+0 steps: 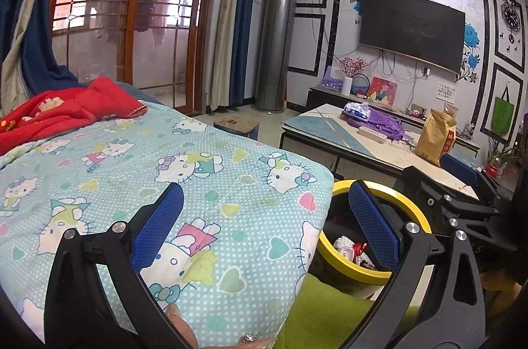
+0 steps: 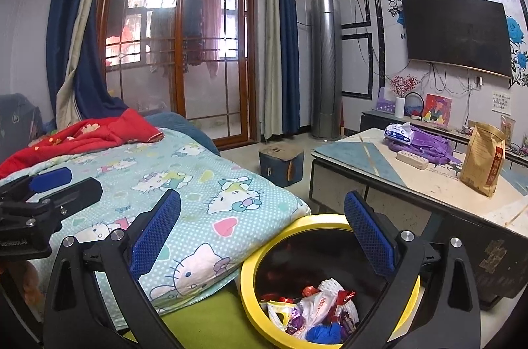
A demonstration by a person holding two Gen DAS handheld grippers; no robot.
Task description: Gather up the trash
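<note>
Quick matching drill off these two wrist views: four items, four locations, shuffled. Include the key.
Items
1. yellow-rimmed round trash bin
2. red padded garment
3. brown paper food bag
4. purple fabric backpack

Places
A. upright on the pale coffee table, near its front
B. crumpled at the far end of the cat-print quilt
C. lying on the table under a white tissue pack
D. beside the quilt's corner, wrappers inside

Pairs: 1-D, 2-B, 3-A, 4-C
</note>
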